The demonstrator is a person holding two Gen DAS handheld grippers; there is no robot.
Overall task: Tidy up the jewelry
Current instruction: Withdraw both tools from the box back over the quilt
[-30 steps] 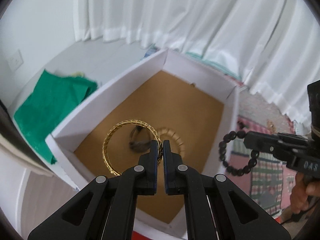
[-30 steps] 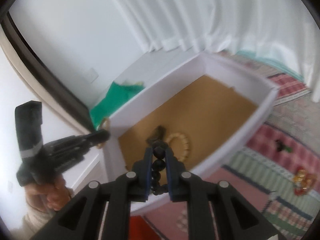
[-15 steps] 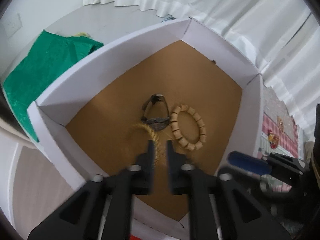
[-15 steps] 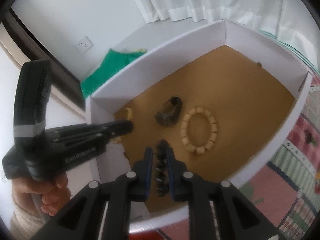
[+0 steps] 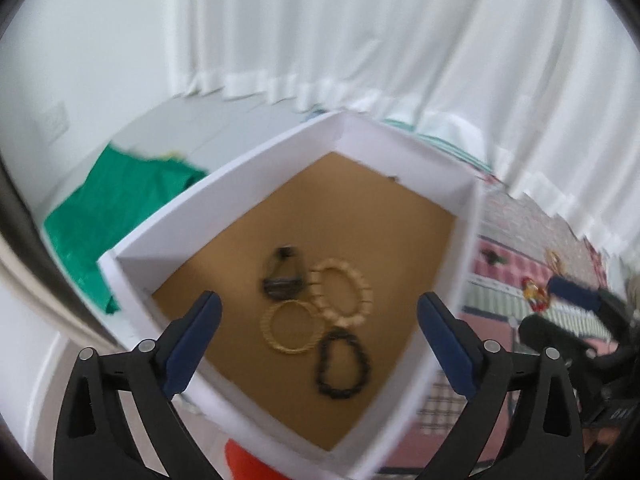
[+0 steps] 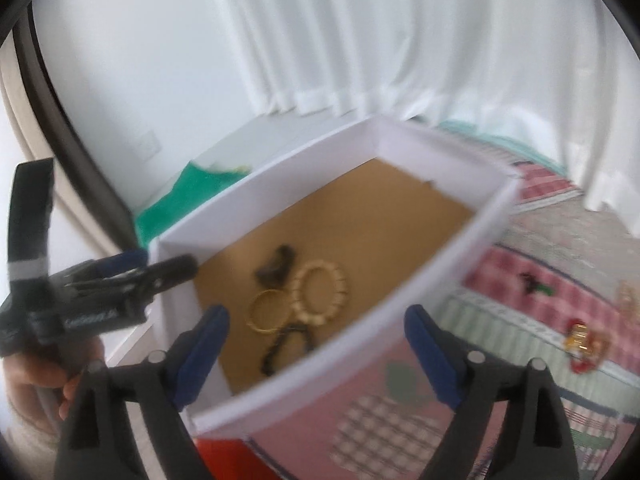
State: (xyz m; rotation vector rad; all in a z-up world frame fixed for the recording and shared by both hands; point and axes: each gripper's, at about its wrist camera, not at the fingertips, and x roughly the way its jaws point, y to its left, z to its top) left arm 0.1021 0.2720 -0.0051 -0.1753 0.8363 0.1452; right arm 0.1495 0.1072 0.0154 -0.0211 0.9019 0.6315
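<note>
A white box (image 5: 224, 184) with a brown floor holds a gold bangle (image 5: 291, 327), a black bead bracelet (image 5: 341, 365), a cream bead bracelet (image 5: 342, 293) and a dark watch (image 5: 283, 276), lying close together. My left gripper (image 5: 318, 346) is open and empty above the box's near corner. My right gripper (image 6: 316, 356) is open and empty above the box's near wall (image 6: 332, 364). The same gold bangle (image 6: 267, 311), black bracelet (image 6: 286, 344), cream bracelet (image 6: 319, 292) and watch (image 6: 276, 268) show in the right wrist view. The left gripper (image 6: 132, 276) shows at the box's left corner.
A green cloth (image 5: 116, 208) lies on the floor left of the box. A patterned pink mat (image 6: 532, 320) right of the box carries a red-gold trinket (image 6: 582, 344) and a small dark piece (image 6: 530, 280). White curtains (image 5: 360, 40) hang behind.
Both grippers have opened. The gold bangle and the black bead bracelet now lie on the box floor. Both grippers have risen and pulled back from the box.
</note>
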